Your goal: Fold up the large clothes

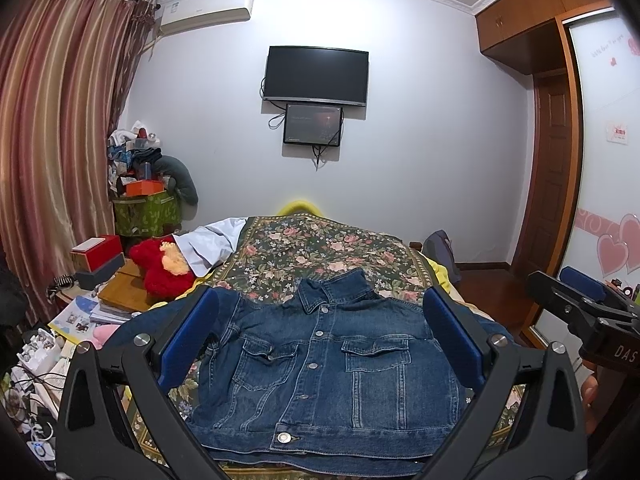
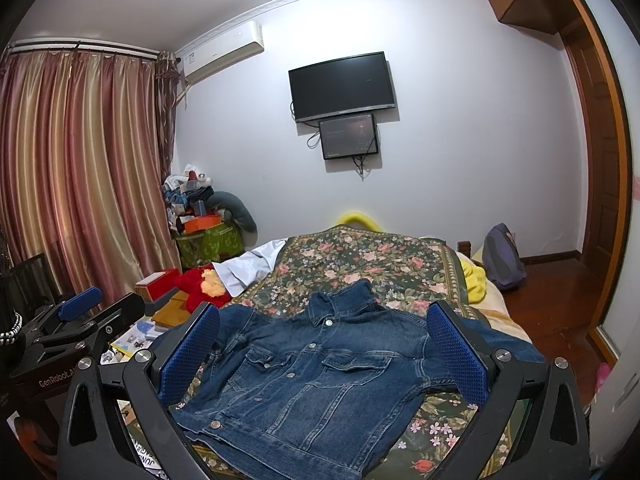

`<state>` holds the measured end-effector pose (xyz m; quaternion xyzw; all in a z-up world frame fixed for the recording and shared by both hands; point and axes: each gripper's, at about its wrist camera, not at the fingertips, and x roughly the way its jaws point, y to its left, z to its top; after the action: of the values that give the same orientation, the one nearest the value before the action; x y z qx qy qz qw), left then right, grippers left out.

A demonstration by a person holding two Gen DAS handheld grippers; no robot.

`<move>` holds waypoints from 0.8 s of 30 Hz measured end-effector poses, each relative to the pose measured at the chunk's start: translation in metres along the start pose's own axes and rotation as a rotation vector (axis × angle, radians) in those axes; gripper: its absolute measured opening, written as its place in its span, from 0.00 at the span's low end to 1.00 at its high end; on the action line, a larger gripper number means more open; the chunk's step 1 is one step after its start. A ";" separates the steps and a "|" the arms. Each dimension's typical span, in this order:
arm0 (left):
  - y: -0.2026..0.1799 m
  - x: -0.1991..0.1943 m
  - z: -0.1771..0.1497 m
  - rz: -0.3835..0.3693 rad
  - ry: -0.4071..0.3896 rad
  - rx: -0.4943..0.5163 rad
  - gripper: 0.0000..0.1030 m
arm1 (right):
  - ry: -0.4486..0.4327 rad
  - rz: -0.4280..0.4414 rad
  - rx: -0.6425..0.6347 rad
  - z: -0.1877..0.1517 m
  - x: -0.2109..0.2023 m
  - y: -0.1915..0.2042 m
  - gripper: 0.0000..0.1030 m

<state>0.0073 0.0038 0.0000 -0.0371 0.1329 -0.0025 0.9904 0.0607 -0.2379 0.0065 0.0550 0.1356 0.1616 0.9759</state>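
Flowery bed (image 1: 320, 248) holds my flat jacket (image 1: 320, 364).
Both grippers, left (image 1: 320, 336) and right (image 2: 324, 344), spread wide, empty; I should grab sleeves first.

Denim jacket (image 1: 320, 364) hem cut off btm edge; sleeves hidden behind jaws.

From where I steer, both grippers hang wide apart above the near end of the bed (image 1: 320, 248), holding nothing. The denim jacket (image 1: 320, 360) lies flat there, buttoned, nothing on top of it. Beyond its collar the flowered bedspread is bare, giving open room forward. On the bed's left edge sit a red plush toy (image 1: 160, 268) and a white cloth (image 1: 208, 244). Further left, stacked boxes (image 1: 98, 258) and papers crowd the bedside (tight there). Right of the bed, wooden floor (image 2: 560, 312) lies open, with a grey backpack (image 2: 502, 258) near the wall.
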 end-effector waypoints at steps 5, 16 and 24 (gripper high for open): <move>0.002 0.001 -0.001 0.001 0.003 -0.008 1.00 | -0.001 -0.001 -0.001 0.000 0.000 0.000 1.00; 0.010 0.008 -0.002 0.012 0.021 -0.028 1.00 | 0.010 -0.003 -0.003 0.000 0.002 -0.001 1.00; 0.025 0.032 -0.004 0.046 0.061 -0.041 1.00 | 0.042 -0.013 -0.011 0.000 0.025 0.003 1.00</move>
<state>0.0371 0.0284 -0.0142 -0.0541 0.1639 0.0219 0.9847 0.0828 -0.2266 0.0003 0.0453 0.1557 0.1573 0.9741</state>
